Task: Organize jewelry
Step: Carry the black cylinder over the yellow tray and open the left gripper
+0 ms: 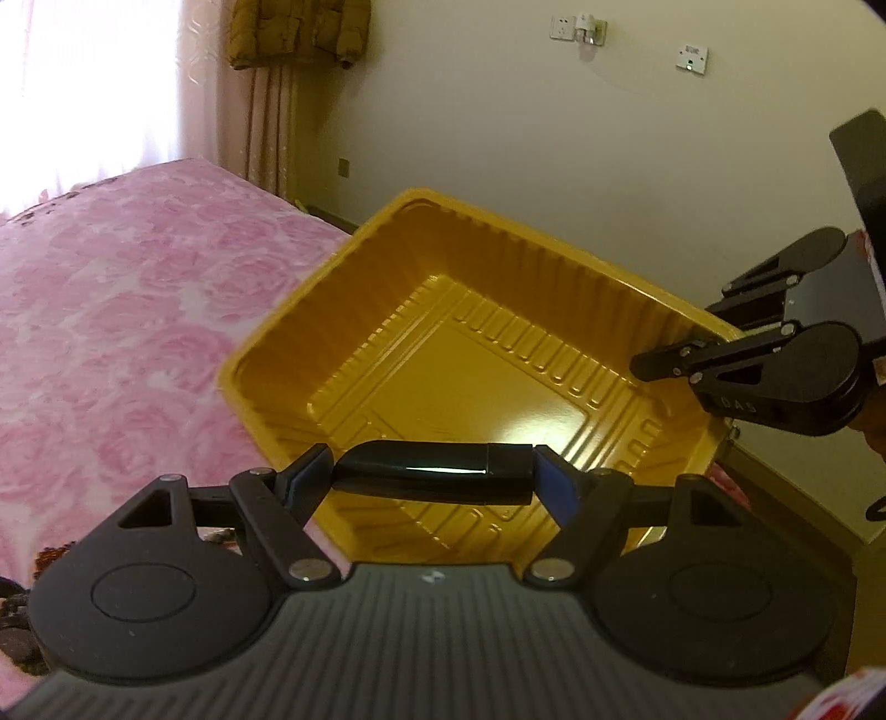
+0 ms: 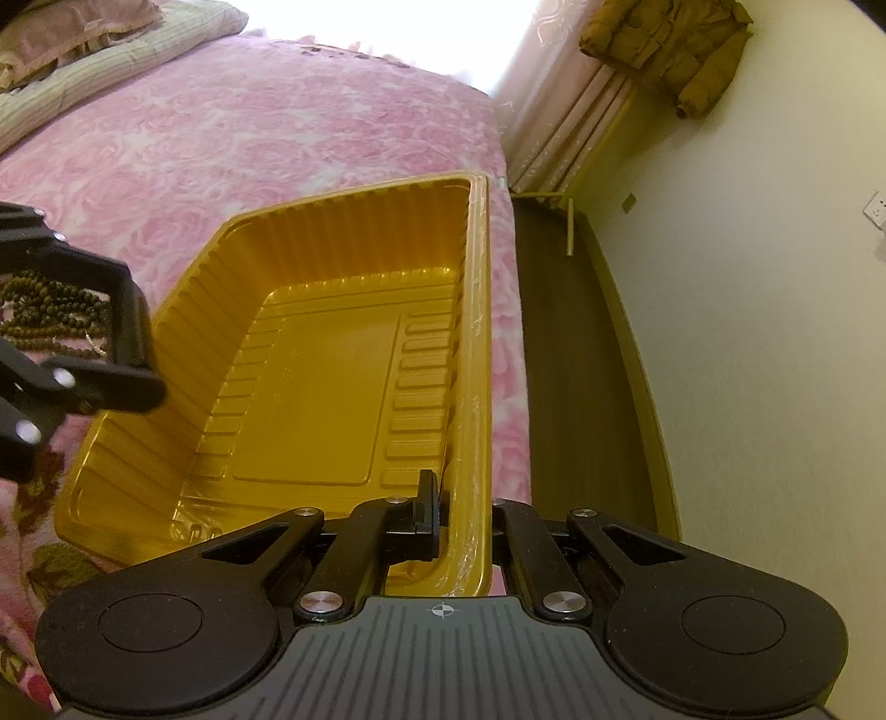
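Gold plastic makes up the tray (image 2: 310, 387), a deep box with ribbed walls, and it sits on the pink flowery bed cover (image 2: 277, 138). Our right gripper (image 2: 465, 515) pinches the tray's near wall, with one finger (image 2: 426, 498) inside the tray and the other outside, so it is closed on the rim. From the left wrist camera we see that same gripper (image 1: 686, 354) biting the tray's (image 1: 443, 343) far corner. Our left gripper (image 1: 434, 471) squeezes a shiny black curved piece (image 1: 437, 471) between its blue pads (image 1: 556, 482). We cannot tell what kind of jewelry it is. The piece hangs over the near edge of the tray and is not inside yet. From the right wrist camera, a pile of brown bead strings (image 2: 50, 310) lies on the bed, just left of the tray, behind the left gripper (image 2: 127, 354). A mustard coat (image 2: 670, 44) hangs by the curtain (image 2: 559, 127).
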Demonstrator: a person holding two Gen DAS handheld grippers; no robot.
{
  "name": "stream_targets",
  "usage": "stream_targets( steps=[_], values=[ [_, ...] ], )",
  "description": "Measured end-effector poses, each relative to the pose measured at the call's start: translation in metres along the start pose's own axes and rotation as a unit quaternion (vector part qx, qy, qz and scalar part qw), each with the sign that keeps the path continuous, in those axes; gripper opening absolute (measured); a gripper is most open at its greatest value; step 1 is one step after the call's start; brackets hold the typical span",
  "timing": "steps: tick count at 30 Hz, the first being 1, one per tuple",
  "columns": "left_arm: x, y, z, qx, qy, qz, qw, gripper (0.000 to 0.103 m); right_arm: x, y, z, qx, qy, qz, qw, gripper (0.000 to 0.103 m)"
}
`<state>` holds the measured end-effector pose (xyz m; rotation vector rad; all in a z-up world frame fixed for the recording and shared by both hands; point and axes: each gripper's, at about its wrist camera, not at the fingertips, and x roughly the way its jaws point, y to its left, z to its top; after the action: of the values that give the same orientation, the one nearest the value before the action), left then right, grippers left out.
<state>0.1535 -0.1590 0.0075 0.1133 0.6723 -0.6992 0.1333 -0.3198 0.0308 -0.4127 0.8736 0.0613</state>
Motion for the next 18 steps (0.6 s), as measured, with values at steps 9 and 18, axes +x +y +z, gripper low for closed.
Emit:
stream_targets(
  steps=[9, 18],
  values=[
    [0.009, -0.004, -0.002, -0.015, 0.002, -0.021, 0.9997, 0.08, -0.001, 0.001, -0.001, -0.001, -0.003, 0.0, 1.0, 0.004],
    [-0.032, 0.016, -0.025, -0.024, -0.021, 0.048, 0.9983, 0.082, -0.002, 0.001, -0.002, -0.001, -0.005, 0.001, 1.0, 0.004]
  ],
)
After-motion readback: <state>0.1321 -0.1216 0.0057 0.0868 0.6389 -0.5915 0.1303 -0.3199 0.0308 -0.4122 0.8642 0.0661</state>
